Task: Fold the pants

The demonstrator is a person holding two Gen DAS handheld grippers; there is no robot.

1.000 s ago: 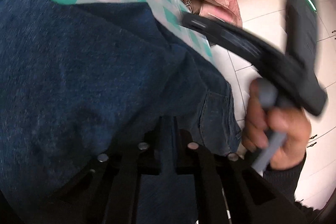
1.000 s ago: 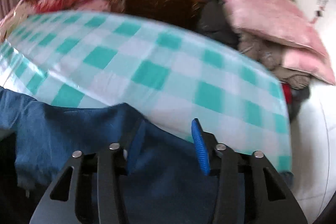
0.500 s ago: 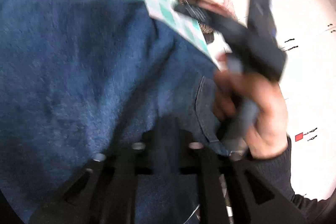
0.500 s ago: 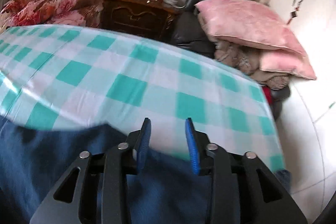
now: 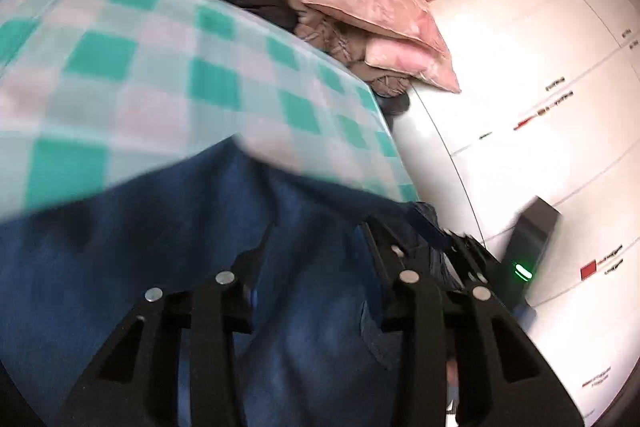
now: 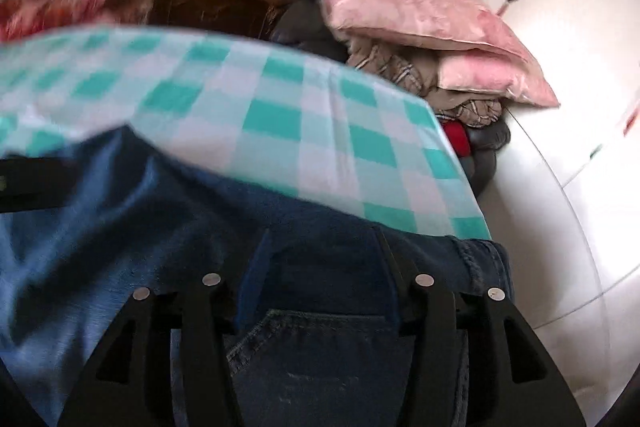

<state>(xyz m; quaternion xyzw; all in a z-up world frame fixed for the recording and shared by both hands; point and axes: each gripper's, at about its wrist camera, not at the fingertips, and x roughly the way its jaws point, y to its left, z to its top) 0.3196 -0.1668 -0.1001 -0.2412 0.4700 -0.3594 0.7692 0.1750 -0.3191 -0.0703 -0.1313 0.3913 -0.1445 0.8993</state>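
Your right gripper (image 6: 320,259) hangs over the blue denim pants (image 6: 320,367), its jaws opening with denim lying below the gap and the pads not pressing on it. A stitched pocket edge (image 6: 304,319) shows near you, and the waistband (image 6: 476,259) lies at the right. Beyond the pants spreads the green-and-white checked sheet (image 6: 280,119). Far right, two pink pillows (image 6: 420,15) rest on a heap of clothes (image 6: 400,67) beside white floor tiles (image 6: 560,167). A dark wooden cabinet (image 6: 216,3) stands at the far left.
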